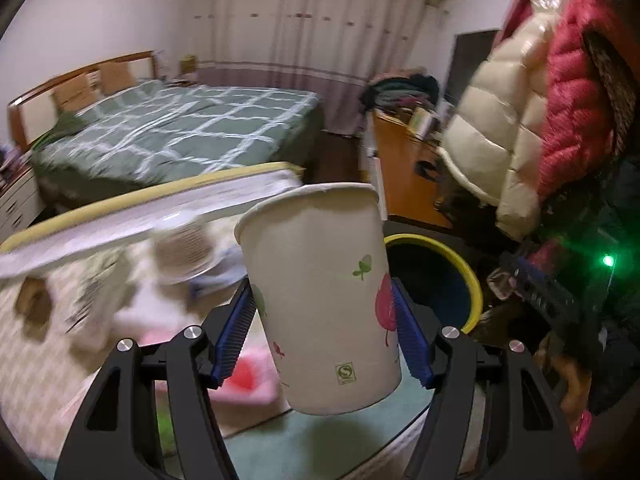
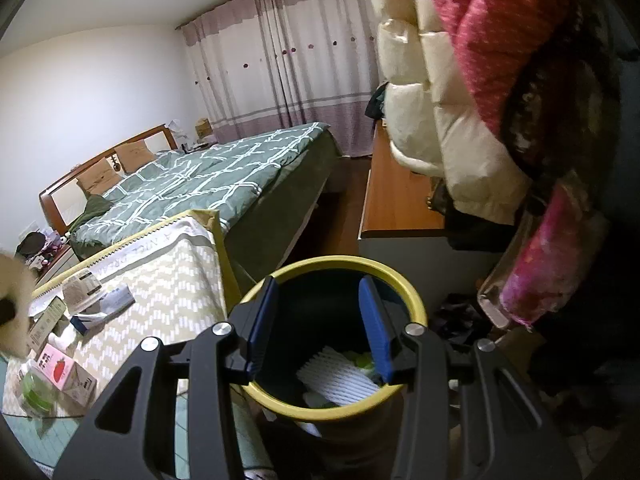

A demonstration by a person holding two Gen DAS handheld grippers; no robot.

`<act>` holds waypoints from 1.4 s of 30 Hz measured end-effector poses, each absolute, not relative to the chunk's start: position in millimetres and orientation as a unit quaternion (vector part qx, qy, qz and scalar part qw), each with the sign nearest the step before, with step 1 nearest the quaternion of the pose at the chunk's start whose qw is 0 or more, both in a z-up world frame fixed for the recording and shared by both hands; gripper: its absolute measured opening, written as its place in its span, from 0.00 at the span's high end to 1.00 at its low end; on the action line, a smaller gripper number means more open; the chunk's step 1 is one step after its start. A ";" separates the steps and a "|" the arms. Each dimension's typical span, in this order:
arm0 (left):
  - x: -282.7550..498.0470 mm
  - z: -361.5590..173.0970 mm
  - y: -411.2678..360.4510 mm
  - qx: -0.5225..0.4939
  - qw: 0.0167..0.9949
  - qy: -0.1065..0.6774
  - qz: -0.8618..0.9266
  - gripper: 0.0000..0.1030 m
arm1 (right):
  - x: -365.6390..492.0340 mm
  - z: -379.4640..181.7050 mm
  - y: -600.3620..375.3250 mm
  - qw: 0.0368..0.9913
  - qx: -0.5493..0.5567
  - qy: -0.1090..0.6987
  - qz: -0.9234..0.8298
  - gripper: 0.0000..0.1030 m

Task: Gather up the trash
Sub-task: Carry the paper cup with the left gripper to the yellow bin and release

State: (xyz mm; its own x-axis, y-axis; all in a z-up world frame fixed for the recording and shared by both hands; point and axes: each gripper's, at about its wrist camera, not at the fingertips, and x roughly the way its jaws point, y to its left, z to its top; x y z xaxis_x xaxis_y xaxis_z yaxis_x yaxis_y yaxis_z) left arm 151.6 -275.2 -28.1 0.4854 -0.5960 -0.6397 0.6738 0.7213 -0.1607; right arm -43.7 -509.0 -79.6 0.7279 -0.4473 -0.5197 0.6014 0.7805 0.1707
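Observation:
My left gripper [image 1: 322, 320] is shut on a white paper cup [image 1: 320, 296] with pink and green leaf prints, held upright above the table, left of the yellow-rimmed dark bin [image 1: 472, 276]. My right gripper [image 2: 320, 320] is open and empty, right above the bin's [image 2: 416, 304] mouth. Inside the bin lies a white ridged piece [image 2: 340, 380] with some green scraps. On the table at the left lie a pink strawberry carton [image 2: 60, 372], a green item [image 2: 34, 392] and paper packets [image 2: 80, 288].
A table with a zigzag cloth [image 2: 168, 280] stands left of the bin. A green-quilted bed [image 2: 224, 176] lies behind it. Puffy cream and red jackets [image 2: 460, 80] hang at the right over a wooden desk [image 2: 396, 196]. Clutter lies on the floor beside the bin.

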 end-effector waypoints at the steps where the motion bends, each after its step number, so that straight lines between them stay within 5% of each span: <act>1: 154.5 -29.1 -291.9 0.059 0.854 0.351 -0.380 0.36 | -46.5 -80.2 -511.2 0.914 0.166 0.233 -0.288 0.60; 20: 166.3 -111.1 -524.3 0.138 0.785 0.418 -0.436 0.32 | -92.2 -95.2 -558.4 0.899 0.191 0.230 -0.319 0.56; 25: 168.5 -124.2 -543.3 0.149 0.784 0.423 -0.429 0.14 | -98.7 -95.3 -562.5 0.897 0.196 0.227 -0.325 0.56; 33: 156.1 -80.0 -471.5 0.096 0.807 0.395 -0.428 0.08 | -90.8 -91.0 -543.8 0.903 0.187 0.228 -0.311 0.53; 42: 125.7 -28.1 -298.0 0.048 0.889 0.311 -0.333 0.05 | -57.6 -87.8 -490.1 0.923 0.162 0.244 -0.248 0.52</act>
State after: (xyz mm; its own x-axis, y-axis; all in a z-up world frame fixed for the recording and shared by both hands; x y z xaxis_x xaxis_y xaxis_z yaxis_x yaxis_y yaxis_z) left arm 125.7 -298.0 -28.1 0.5847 -0.5612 -0.5858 0.6214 0.7741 -0.1213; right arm -57.6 -490.1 -87.8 0.7581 -0.3780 -0.5314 0.5364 0.8249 0.1785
